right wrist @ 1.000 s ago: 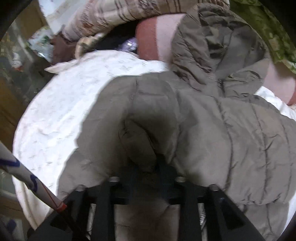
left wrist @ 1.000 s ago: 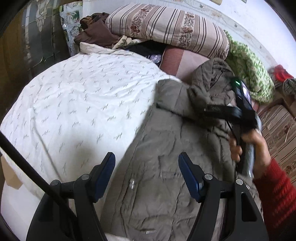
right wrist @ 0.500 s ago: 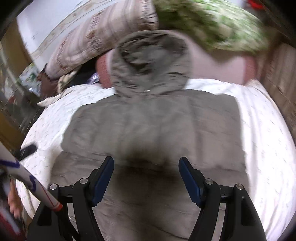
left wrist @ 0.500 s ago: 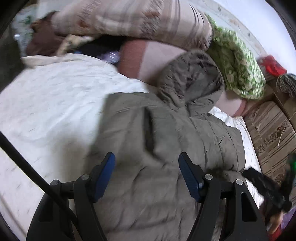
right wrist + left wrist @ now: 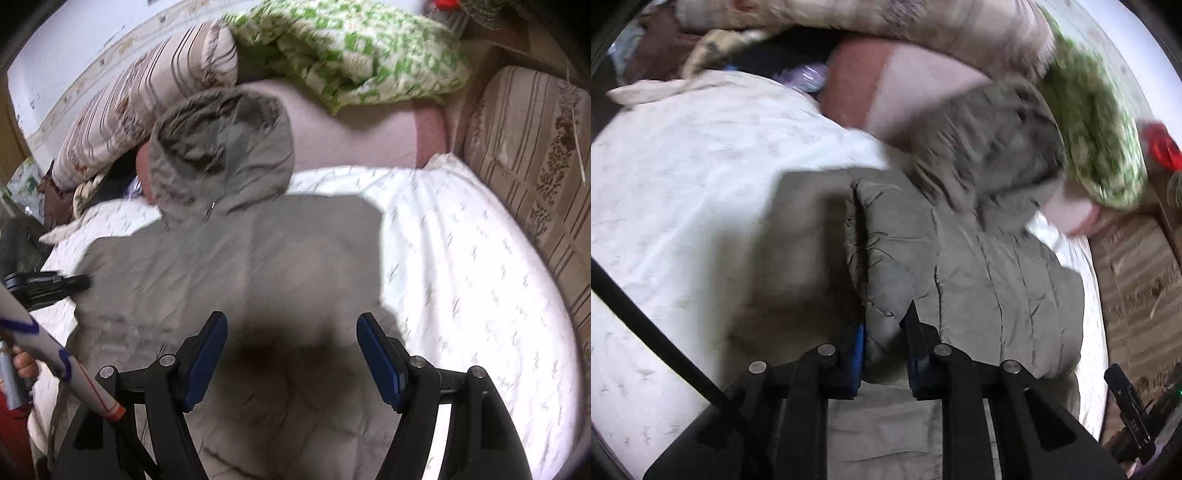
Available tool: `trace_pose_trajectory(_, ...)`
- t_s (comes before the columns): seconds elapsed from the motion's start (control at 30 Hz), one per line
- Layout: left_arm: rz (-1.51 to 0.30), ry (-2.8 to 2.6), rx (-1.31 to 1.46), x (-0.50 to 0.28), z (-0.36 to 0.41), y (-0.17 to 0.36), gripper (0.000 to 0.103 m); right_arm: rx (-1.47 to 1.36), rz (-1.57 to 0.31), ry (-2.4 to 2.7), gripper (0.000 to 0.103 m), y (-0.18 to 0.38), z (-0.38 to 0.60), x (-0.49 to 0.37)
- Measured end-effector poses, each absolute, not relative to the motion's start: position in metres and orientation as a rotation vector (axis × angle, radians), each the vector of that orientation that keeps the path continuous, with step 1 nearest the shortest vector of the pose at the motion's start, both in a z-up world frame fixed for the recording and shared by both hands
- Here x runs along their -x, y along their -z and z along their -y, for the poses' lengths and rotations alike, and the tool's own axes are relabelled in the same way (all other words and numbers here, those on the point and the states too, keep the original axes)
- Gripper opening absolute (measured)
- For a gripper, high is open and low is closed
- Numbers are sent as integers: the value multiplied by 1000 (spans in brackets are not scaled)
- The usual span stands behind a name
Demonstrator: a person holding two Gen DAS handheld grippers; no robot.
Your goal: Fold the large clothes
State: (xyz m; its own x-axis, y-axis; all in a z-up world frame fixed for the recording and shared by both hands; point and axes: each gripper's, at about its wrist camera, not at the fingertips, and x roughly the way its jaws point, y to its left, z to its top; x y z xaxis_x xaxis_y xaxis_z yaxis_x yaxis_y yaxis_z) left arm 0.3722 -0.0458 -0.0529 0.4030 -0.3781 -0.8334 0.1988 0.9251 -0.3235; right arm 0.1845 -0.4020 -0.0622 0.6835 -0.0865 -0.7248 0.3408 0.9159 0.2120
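Left gripper is clamped on a jacket fold; pads mostly buried. Right gripper hangs spread wide, empty, above the blurred jacket back.

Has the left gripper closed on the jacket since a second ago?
Yes. The left gripper, open before, now pinches a fold of the grey jacket lying on the white bedsheet.

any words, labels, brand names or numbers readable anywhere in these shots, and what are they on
None can be read.
The white tube at the left of the right wrist view carries blue and red marks, but they do not resolve into letters.
The other gripper's black body, seen at the lower right of the left wrist view, has small pale print, too small and blurred to read.
The grey padded jacket, the white bedsheet and the pillows show only patterns, no text.
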Motion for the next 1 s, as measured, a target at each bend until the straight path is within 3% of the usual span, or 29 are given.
trace_pose_trajectory(0.27,-1161,284,109,-390,51,111,25,-299,-872,318,77,104,404,-243)
trace_pose_trajectory(0.43,-1115,240,20,-391,66,111,40,-310,-946,366,79,141,407,-267)
trace_pose_trajectory(0.57,-1090,220,-31,-372,58,84,41,-283,-957,381,85,141,410,-270)
trace_pose_trajectory(0.7,-995,183,-109,-332,35,53,58,-307,-896,383,85,103,412,-237)
trace_pose_trajectory(0.83,-956,134,-175,-282,2,48,60,-290,-888,342,85,79,398,-187)
trace_pose_trajectory(1.0,-1042,154,-132,-234,-37,79,60,-247,-983,277,85,96,361,-121)
